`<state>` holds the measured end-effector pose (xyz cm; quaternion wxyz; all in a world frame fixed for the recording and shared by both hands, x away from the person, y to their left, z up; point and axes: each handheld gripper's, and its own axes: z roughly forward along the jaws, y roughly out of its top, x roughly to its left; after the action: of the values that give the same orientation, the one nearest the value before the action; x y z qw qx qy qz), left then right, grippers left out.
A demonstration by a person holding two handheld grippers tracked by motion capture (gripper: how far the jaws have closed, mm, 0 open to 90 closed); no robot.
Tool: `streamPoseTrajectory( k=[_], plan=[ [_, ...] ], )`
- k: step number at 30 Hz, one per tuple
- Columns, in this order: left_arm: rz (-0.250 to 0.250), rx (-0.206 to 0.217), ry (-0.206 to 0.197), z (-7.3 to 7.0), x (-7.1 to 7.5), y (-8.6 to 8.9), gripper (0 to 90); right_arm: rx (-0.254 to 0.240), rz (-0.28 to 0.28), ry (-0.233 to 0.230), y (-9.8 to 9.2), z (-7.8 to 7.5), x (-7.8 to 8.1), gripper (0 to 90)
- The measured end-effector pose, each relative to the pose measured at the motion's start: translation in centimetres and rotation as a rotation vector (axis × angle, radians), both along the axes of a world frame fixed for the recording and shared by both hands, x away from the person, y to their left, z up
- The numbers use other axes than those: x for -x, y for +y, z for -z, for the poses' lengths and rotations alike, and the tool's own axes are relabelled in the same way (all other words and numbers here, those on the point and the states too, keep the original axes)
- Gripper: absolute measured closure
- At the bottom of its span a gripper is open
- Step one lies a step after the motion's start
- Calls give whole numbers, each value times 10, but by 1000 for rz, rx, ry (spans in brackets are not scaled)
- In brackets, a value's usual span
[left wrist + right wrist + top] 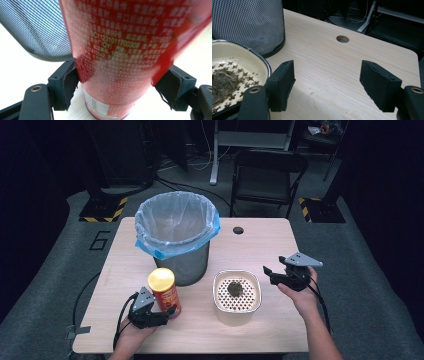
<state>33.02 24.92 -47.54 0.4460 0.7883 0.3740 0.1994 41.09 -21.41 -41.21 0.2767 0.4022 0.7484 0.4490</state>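
A red can [163, 292] with a yellow lid stands upright on the table, in front of the bin. My left gripper [167, 312] is shut on its lower body. In the left gripper view both pads press the red can [125, 62] from either side, with my left gripper [120, 83] near its base. A cream bowl [236, 316] with a perforated insert holds a dark wet tea bag [235, 288]. My right gripper [271, 275] is open just right of the bowl. In the right gripper view my right gripper [327, 85] has bare table between its jaws, and the bowl [259, 60] with the tea bag [222, 83] lies at the left.
A mesh bin [177, 240] lined with a blue-edged bag stands at the table's back left; the mesh bin [37, 27] is close behind the can. A round cable hole [238, 230] sits near the far edge. A black chair [267, 175] stands beyond the table.
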Motion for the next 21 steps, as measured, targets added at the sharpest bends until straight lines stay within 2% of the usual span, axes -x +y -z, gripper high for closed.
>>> streamPoseTrajectory(
  k=[5,10,14,17,18,19,21],
  plan=[
    [-15,13,38,-9,3,8,234,0,-5,2,3,2,2,277],
    [-39,19,55,-19,3,17,234,9,-8,7,5,5,2,276],
    [-48,15,49,-28,2,24,234,25,-14,5,6,6,2,276],
    [-51,22,50,-41,1,32,234,-3,-15,6,5,8,4,276],
    [-51,22,50,-41,1,32,234,-10,-14,11,4,9,4,276],
    [-60,31,55,-45,1,34,234,-4,-8,19,2,11,4,276],
    [-65,15,45,-54,2,38,234,-4,1,28,0,12,4,276]
  ],
)
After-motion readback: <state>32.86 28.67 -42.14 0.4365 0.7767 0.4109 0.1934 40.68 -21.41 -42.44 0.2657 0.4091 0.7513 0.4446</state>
